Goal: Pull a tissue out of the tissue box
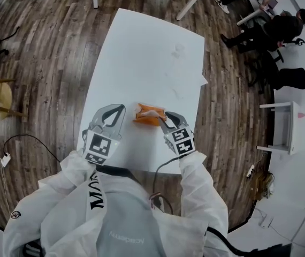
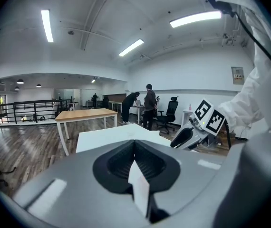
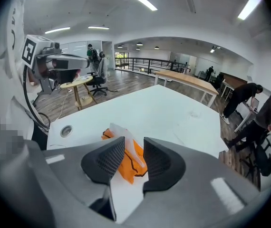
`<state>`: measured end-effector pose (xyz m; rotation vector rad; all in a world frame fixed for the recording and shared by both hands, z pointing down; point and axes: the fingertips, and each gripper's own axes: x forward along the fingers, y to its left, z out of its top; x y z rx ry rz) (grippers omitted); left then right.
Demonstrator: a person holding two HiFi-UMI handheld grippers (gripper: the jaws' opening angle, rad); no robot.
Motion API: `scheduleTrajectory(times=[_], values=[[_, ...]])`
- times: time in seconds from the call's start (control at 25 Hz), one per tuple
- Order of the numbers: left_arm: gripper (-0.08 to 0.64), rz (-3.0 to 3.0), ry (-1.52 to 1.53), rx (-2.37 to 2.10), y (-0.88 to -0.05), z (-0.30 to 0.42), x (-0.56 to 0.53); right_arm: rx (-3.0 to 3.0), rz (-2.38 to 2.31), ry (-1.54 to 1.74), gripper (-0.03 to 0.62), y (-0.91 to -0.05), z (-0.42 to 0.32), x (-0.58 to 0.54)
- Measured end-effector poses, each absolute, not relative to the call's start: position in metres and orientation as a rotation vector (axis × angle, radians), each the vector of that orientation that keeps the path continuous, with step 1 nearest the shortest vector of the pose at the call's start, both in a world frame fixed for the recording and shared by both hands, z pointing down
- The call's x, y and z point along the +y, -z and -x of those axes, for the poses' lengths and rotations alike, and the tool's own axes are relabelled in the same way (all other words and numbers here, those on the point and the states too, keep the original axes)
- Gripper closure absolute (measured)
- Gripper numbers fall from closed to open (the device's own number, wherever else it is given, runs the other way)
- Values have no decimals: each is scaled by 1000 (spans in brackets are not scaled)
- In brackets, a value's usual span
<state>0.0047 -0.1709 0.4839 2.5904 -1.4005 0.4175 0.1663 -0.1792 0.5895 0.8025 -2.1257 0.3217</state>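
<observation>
Tissue box [image 3: 131, 164]: it reads as a soft orange pack, not a rigid carton. The skin is glossy and crinkled, with dark seams and sagging sides. It lies flat on the tabletop [image 1: 142, 52], straight ahead of and below my right hand-held gripper [image 3: 134, 148], just beyond the tips.

Tissue [image 3: 120, 133]: one white tuft stands up from the top slot, thin, limp and slightly translucent at the folded edge. In the right gripper view it lines up with the gap between my jaws.

Handling, my judgement: the sheet weighs almost nothing and has no stiffness. It should tear if it is pinched at the very edge or yanked sideways. The pack is light too, and probably slides or lifts when the tissue drags in the slot. Best hold is low on the tuft, where the fold is doubled, pulling straight up along the slot. The glossy wrap looks slippery, so I would pin it from above and not pinch it.

Right hand-held gripper: jaws stand well apart and the ribbed dark pads touch nothing. It is pitched steeply down at the pack.

Left hand-held gripper [image 1: 119, 110]: jaws closed together. It sits just to the left of the pack, held near level. I see a small gap between the tips and the pack's end, so it is not steadying the pack yet.

Tabletop: matte white, smooth and hard, which offers little friction for the pack.
</observation>
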Motion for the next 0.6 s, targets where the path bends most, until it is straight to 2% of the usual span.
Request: scheduleTrajectory(times=[0.6], values=[[560,-2530,-423,-1465,-491,5,-169,-2074,-613,-310,460,-621,-161,-186]])
